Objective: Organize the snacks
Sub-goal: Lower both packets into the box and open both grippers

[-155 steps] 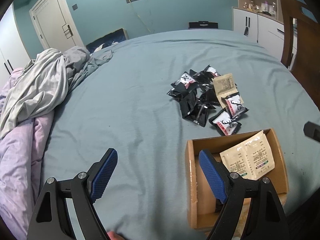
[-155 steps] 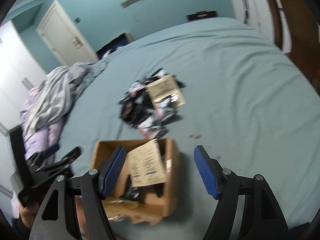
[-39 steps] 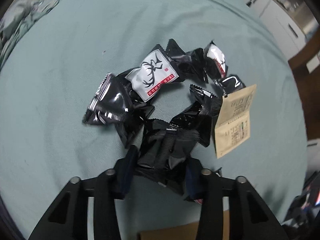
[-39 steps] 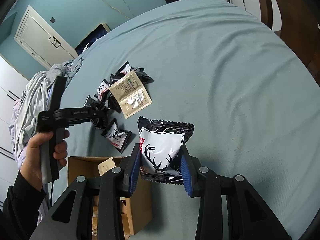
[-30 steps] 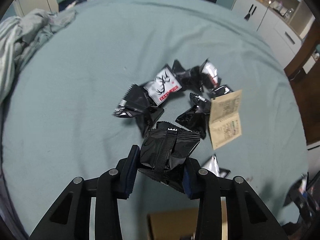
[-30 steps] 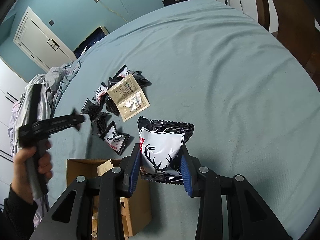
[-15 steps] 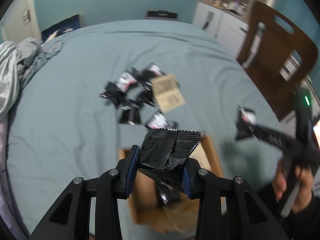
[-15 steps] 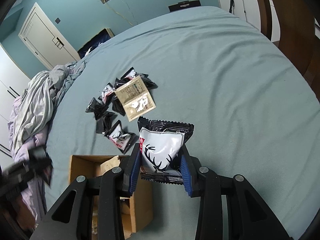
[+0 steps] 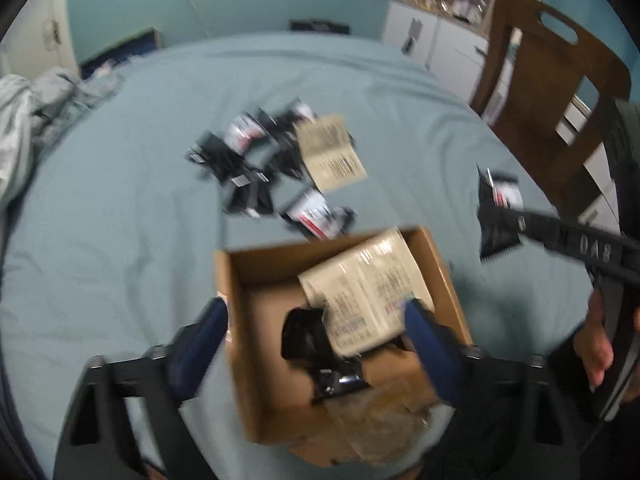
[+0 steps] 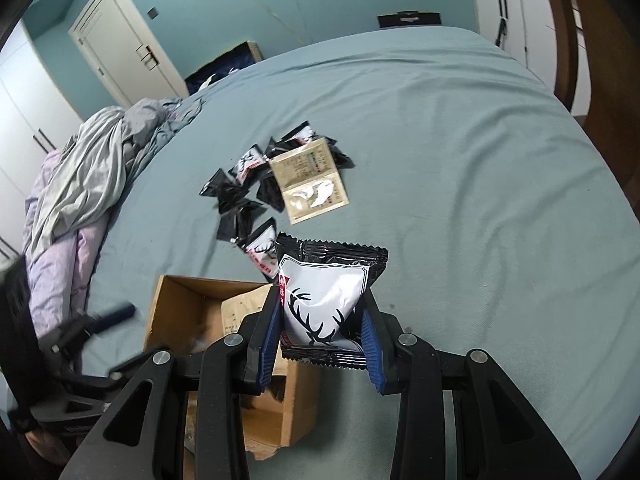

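My left gripper (image 9: pixel 316 318) hangs over the open cardboard box (image 9: pixel 236 320), its jaws opening wide. A black snack packet (image 9: pixel 308 340) lies loose in the box below them, clear of both pads, beside a beige sachet (image 9: pixel 372 288). My right gripper (image 10: pixel 322 312) is shut on a white-and-black deer-print snack packet (image 10: pixel 324 296), held just right of the box (image 10: pixel 180 304). Several more black packets (image 10: pixel 240 204) and a beige sachet (image 10: pixel 312 180) lie in a pile on the blue-green bed beyond the box.
Crumpled grey and lilac bedding (image 10: pixel 80 176) is heaped at the bed's left side. A wooden chair (image 9: pixel 552 80) and white cabinets (image 9: pixel 432 36) stand to the right. A person's hand (image 9: pixel 596 344) holds the right gripper's handle.
My left gripper carried the black packet from the pile to above the box, then opened; the packet now lies in the box. The right gripper kept its grip and hardly moved.
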{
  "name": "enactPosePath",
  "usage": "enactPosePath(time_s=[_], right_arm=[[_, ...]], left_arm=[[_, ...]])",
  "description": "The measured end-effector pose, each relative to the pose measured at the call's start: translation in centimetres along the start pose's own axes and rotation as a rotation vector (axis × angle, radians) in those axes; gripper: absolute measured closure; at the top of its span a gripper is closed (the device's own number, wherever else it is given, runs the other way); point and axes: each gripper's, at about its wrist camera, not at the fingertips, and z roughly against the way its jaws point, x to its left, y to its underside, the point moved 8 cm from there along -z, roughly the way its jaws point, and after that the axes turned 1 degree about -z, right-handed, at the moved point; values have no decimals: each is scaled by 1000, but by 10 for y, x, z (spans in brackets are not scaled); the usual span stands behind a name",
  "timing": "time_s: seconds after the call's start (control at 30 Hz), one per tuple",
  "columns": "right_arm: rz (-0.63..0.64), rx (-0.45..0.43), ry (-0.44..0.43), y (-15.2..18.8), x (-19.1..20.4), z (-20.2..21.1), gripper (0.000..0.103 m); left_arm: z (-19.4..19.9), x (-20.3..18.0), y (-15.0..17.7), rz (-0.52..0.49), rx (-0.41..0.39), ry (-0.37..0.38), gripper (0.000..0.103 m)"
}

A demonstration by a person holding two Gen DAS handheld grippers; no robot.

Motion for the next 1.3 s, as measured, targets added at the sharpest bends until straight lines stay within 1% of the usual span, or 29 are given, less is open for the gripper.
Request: enactPosePath(time_s=[0.03, 0.1, 0.13, 0.2, 0.23, 0.3, 0.37, 0.43, 0.47, 0.57, 0.63, 0.7, 0.87, 0.93, 0.97, 1.03, 1.1, 1.17, 1.3], right_arm=[[6, 2, -5, 1, 2, 0, 68], [17, 5, -16, 1, 5, -1, 68], [22, 10, -27, 2, 7, -3, 68], [28, 30, -55, 3, 10, -6, 68], [33, 42, -66, 5, 12, -8, 68], [54, 54, -77, 5, 16, -11, 68], [76, 71, -105, 8, 23, -13, 68], [107, 108, -145, 14, 33, -17, 68], [127, 118, -151, 16, 36, -18, 68], [213, 138, -151, 21, 49, -22, 68], [229, 153, -177, 23, 54, -25, 68], [224, 168, -208, 23, 57, -27, 68], [164, 192, -247, 21, 52, -30, 67], [131, 210, -253, 22, 49, -34, 64], [102, 216, -253, 21, 46, -36, 59], [40, 207, -252, 20, 41, -37, 42], [8, 199, -261, 20, 41, -36, 32], [-5, 181, -253, 17, 38, -33, 30], [-35, 120, -194, 12, 28, -25, 30]], left_arm=[[4, 4, -3, 10, -21, -8, 10], [8, 10, -7, 28, -27, -10, 10], [9, 16, -8, 44, -31, -24, 10], [12, 28, -11, 73, -54, -74, 10], [14, 35, -13, 78, -69, -112, 10], [13, 43, -16, 75, -74, -159, 10], [12, 49, -18, 62, -77, -200, 10], [12, 53, -19, 60, -84, -228, 10], [12, 55, -20, 66, -87, -237, 10], [11, 57, -18, 77, -84, -236, 10], [9, 59, -18, 80, -81, -243, 10], [9, 60, -17, 85, -77, -246, 10], [6, 63, -14, 102, -61, -237, 10], [6, 63, -14, 103, -59, -236, 10], [6, 63, -14, 101, -60, -236, 10], [6, 62, -14, 94, -62, -239, 10], [5, 60, -14, 88, -61, -240, 10], [5, 59, -14, 84, -61, -238, 10], [8, 56, -14, 74, -64, -239, 10]])
